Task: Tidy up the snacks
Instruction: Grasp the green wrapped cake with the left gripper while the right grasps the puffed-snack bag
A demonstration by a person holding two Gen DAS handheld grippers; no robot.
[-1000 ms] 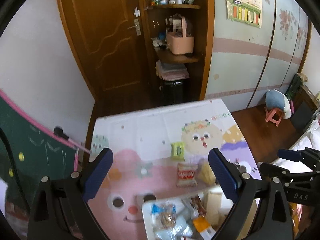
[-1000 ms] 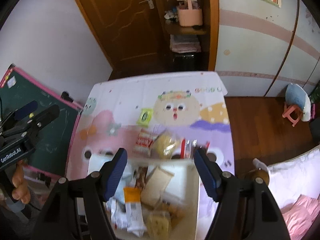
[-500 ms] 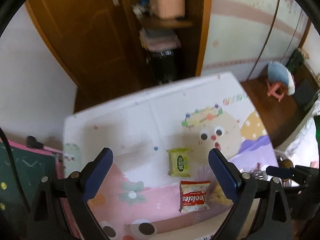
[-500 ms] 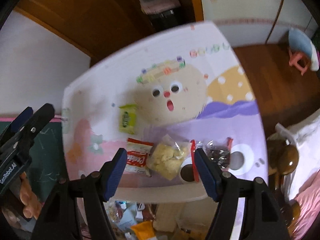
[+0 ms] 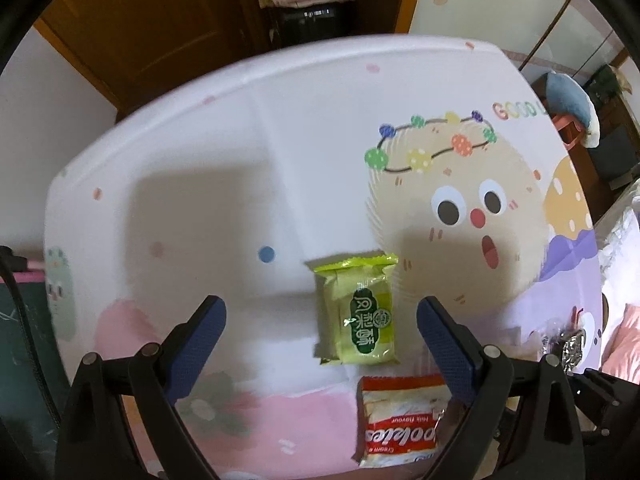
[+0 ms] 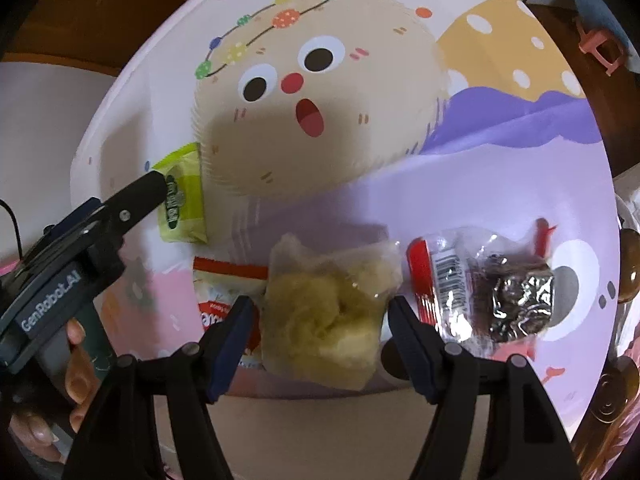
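My left gripper gapes wide over the green snack packet; right gripper wide apart, straddling the yellow snack bag, gripping nothing.

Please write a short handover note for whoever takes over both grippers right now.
Left gripper: open, empty, lined up with the green-yellow wrapped pastry packet.
Right gripper: open, empty, straddling the clear bag of pale yellow snacks.
Also on the cartoon-print table: red-and-white biscuit packet and a clear red-ended bag of dark, foil-wrapped sweets.
Done: nothing grasped.
Left: pick up and sort all four.
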